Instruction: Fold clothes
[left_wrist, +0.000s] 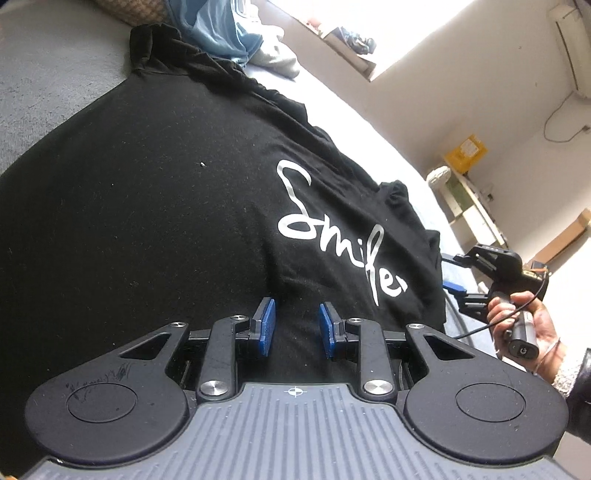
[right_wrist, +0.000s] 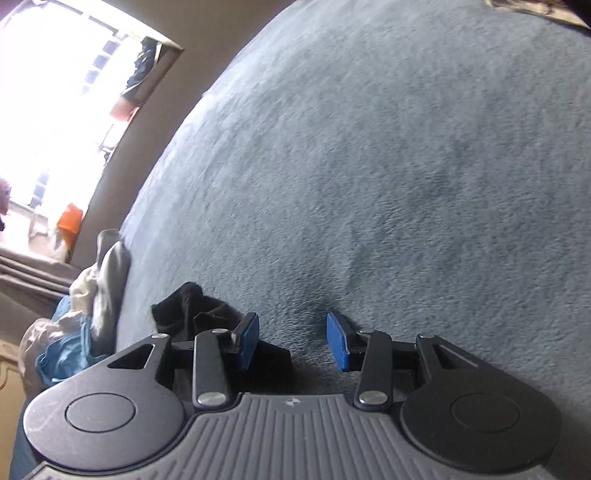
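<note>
- Grey-blue fleece bed cover (left_wrist: 44, 85): the work surface; bare nap at 9 to 10 o'clock in the left wrist view, and most of the right wrist view.
- Black T-shirt (left_wrist: 147, 206): the task's thing. Lies spread on the cover, white "Smile" script (left_wrist: 332, 229) uppermost; fills the left wrist view from 7 through the centre to 3 o'clock. One rumpled end sits at 11 o'clock, the far edge is gathered in ridges toward 1 o'clock, a bunched sleeve at 3 o'clock. Whether any fold has been laid, the pictures do not settle.
- Handling, as judged: thin knit, light, limp, no stiffness; will drape and drag on the nap. Best pinched at a hem or a sleeve seam, through both layers, not mid-panel.
- Left gripper (left_wrist: 297, 326): 6 o'clock, blue pads spread apart over the shirt, nothing between them.
- Loose heap of pale blue and white clothes (left_wrist: 236, 33): 12 o'clock, beyond the shirt.
- Right gripper (right_wrist: 291, 341): fingers spread, holding nothing, just beside the shirt's edge; a black corner lies under its left pad at 7 o'clock in its own view.
- Person's hand (left_wrist: 524, 321): 4 o'clock, around the right gripper's handle.
</note>
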